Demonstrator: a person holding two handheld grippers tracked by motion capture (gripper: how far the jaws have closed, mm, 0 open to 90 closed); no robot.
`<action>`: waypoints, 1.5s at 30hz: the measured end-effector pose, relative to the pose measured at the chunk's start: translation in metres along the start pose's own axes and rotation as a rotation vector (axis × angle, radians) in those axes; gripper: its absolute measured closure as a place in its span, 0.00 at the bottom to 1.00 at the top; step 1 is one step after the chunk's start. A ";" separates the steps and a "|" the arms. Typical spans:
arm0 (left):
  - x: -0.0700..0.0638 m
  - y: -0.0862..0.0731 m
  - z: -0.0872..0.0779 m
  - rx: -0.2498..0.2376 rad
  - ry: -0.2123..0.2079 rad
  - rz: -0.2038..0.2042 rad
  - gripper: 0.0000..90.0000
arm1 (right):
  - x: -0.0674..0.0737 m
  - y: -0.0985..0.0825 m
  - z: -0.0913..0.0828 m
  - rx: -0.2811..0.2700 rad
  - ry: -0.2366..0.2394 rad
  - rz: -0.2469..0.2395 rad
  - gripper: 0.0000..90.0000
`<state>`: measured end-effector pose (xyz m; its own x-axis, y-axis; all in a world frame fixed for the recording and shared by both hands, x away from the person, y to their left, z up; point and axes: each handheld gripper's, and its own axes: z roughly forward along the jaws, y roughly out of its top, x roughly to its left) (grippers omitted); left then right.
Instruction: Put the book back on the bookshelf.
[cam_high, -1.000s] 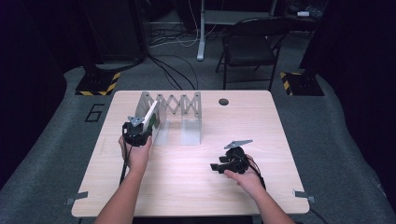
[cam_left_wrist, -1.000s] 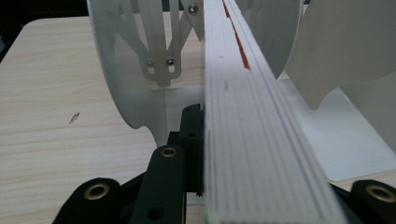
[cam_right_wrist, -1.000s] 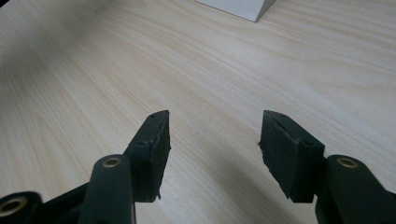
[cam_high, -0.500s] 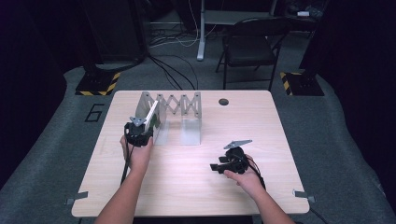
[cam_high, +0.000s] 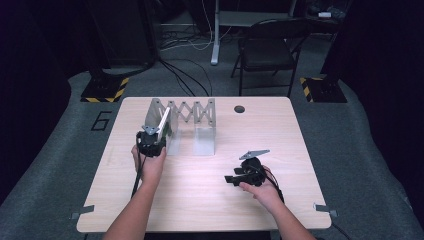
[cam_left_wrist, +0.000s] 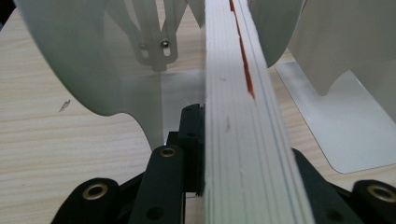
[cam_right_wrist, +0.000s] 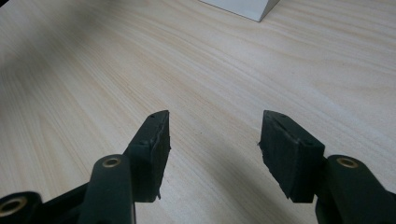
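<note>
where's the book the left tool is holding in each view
High view: the book is left of centre, a pale slab tilted up from the left tool into the metal rack.
Left gripper view: it runs up the middle of the picture, page edges facing the camera, clamped between the black jaws.
Right gripper view: not in it; bare table under the open right tool.
Shared landmark: the rack's curved metal dividers, on both sides of the book.

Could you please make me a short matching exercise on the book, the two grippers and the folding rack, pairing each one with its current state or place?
Things:
1. book
2. right gripper
3. left gripper
4. expanding metal rack

States:
A. jaws apart, with nothing between them
B. standing on the table's far left part
C. clamped between two jaws
D. shut on the book at the rack

Pairs: 1-C, 2-A, 3-D, 4-B
</note>
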<state>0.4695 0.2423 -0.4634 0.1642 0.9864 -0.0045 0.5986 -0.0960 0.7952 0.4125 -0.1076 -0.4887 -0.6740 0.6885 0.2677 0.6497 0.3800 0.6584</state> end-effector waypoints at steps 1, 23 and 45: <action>0.000 0.000 0.000 0.000 0.001 0.001 0.83 | 0.000 0.000 0.000 0.000 0.000 0.000 0.47; 0.003 -0.001 0.004 0.016 0.003 -0.003 0.82 | 0.001 0.001 0.003 -0.003 0.005 -0.011 0.47; 0.005 0.001 -0.004 -0.005 0.025 0.008 0.71 | 0.002 0.000 0.003 0.006 0.006 -0.004 0.47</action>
<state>0.4677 0.2473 -0.4599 0.1492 0.9887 0.0168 0.5937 -0.1031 0.7981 0.4124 -0.1044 -0.4897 -0.6782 0.6838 0.2693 0.6494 0.3861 0.6552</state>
